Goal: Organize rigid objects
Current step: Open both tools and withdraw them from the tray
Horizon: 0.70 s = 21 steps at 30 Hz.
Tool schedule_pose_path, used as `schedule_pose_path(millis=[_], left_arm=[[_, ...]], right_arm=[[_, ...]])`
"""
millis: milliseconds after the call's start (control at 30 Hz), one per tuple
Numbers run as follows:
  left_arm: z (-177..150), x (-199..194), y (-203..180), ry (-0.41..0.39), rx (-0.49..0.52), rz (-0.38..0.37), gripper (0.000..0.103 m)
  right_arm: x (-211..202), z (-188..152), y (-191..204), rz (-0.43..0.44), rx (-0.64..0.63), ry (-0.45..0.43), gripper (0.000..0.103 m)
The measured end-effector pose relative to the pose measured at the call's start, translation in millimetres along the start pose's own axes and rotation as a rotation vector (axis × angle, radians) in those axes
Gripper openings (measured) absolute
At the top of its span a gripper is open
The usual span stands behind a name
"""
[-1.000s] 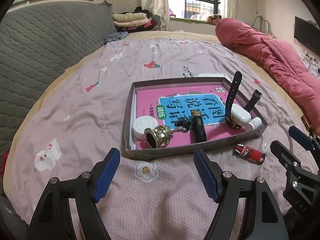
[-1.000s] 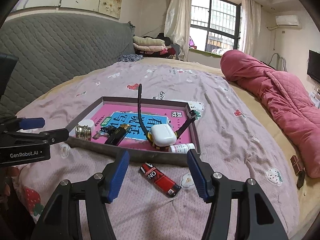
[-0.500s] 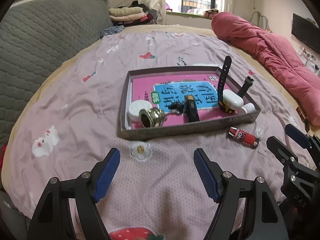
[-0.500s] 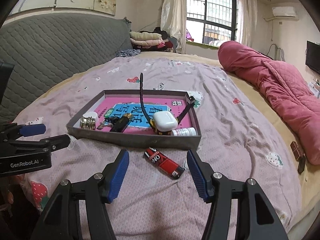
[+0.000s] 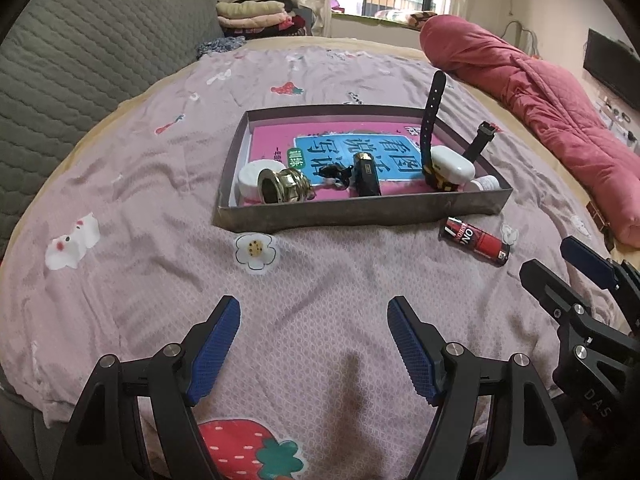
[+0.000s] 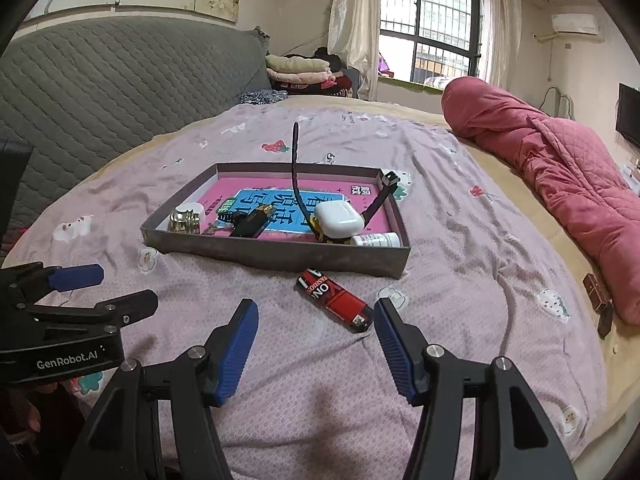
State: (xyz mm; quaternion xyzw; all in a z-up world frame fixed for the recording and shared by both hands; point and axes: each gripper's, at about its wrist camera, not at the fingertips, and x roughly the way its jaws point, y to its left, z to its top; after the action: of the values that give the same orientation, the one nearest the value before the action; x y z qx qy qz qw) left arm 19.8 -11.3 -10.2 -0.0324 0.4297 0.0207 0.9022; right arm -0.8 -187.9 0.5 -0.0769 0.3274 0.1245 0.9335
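Right wrist view, glossy red lighter (image 6: 335, 299) on quilted bedspread (image 6: 460, 280), beside shallow cardboard tray (image 6: 280, 254)

Soft daylight came from the far window (image 6: 430, 36), which was blown out to white. The bedspread (image 5: 320, 280) was evenly lit with faint shadows. Fisheye bending curved the edges; black vignette filled the corners. Focus stayed fairly sharp.
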Motion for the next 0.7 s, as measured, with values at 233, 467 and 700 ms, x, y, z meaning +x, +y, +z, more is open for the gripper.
schedule_pose_path(millis=[233, 467, 700], left_arm=[[-4, 3, 4, 0.002, -0.04, -0.009, 0.077], [-10, 7, 5, 0.012, -0.04, 0.003, 0.077], [-11, 10, 3, 0.021, -0.027, 0.012, 0.077]], right_arm=[[11, -9, -8, 0.016, 0.051, 0.033, 0.06], [17, -18, -10, 0.02, 0.058, 0.058, 0.06], [19, -19, -5, 0.034, 0.039, 0.067, 0.06]])
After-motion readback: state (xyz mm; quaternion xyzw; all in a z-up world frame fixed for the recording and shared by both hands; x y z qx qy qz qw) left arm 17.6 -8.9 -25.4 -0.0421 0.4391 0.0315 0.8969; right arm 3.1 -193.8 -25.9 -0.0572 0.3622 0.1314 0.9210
